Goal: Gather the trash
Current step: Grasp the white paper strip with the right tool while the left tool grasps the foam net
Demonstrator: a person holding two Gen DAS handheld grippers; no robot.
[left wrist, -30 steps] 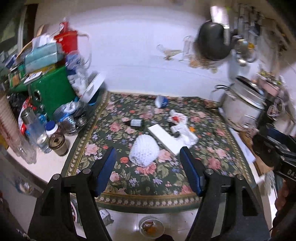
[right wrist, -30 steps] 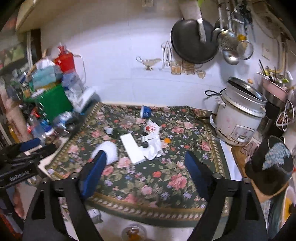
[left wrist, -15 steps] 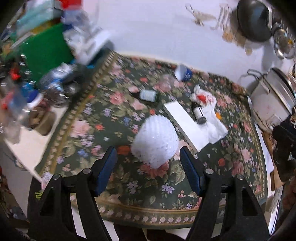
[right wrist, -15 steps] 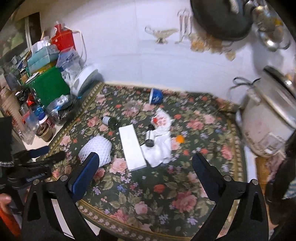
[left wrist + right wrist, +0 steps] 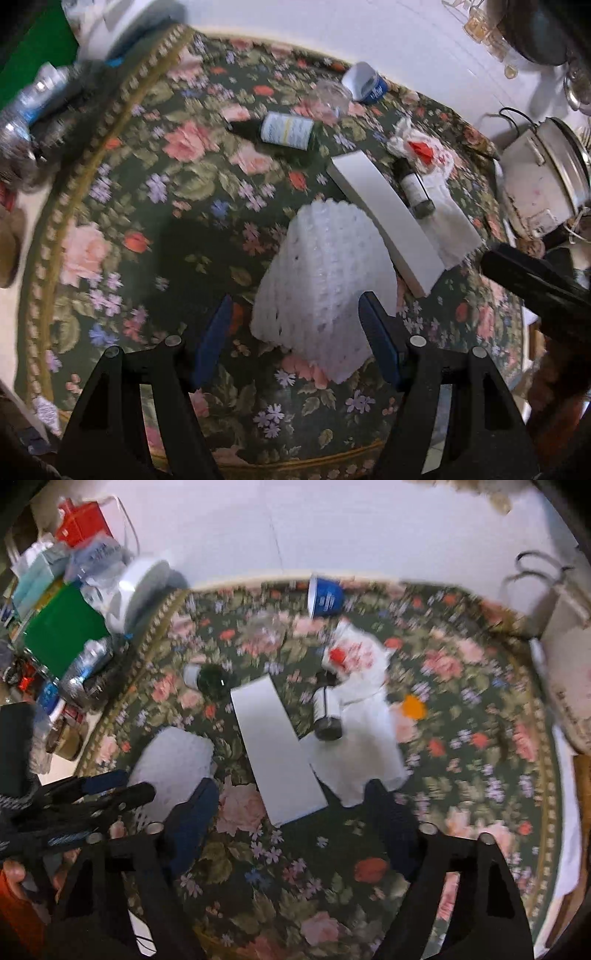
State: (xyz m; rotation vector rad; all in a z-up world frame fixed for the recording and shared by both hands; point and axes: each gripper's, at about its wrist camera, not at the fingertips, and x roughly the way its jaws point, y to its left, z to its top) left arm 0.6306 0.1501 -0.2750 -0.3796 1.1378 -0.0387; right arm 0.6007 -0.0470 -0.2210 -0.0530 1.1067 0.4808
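Note:
A white foam fruit net (image 5: 325,280) lies on the flowered cloth (image 5: 155,206). My left gripper (image 5: 295,336) is open, its blue fingers either side of the net's near end. The net also shows in the right wrist view (image 5: 170,764), with the left gripper (image 5: 110,786) at it. A flat white box (image 5: 277,746) lies beside it, then a small dark bottle (image 5: 327,716) on white tissue (image 5: 362,753). A green bottle (image 5: 284,129) and a blue cup (image 5: 325,594) lie farther back. My right gripper (image 5: 291,823) is open above the box's near end.
A rice cooker (image 5: 543,184) stands at the right. A green box (image 5: 59,631), plastic bottles (image 5: 85,664) and jars crowd the left edge. A crumpled red-and-white wrapper (image 5: 351,653) and an orange cap (image 5: 413,707) lie near the tissue. A white wall runs behind.
Both grippers have moved forward and down toward the cloth. The left gripper's fingers now straddle the foam net; the right gripper has closed in on the white box.

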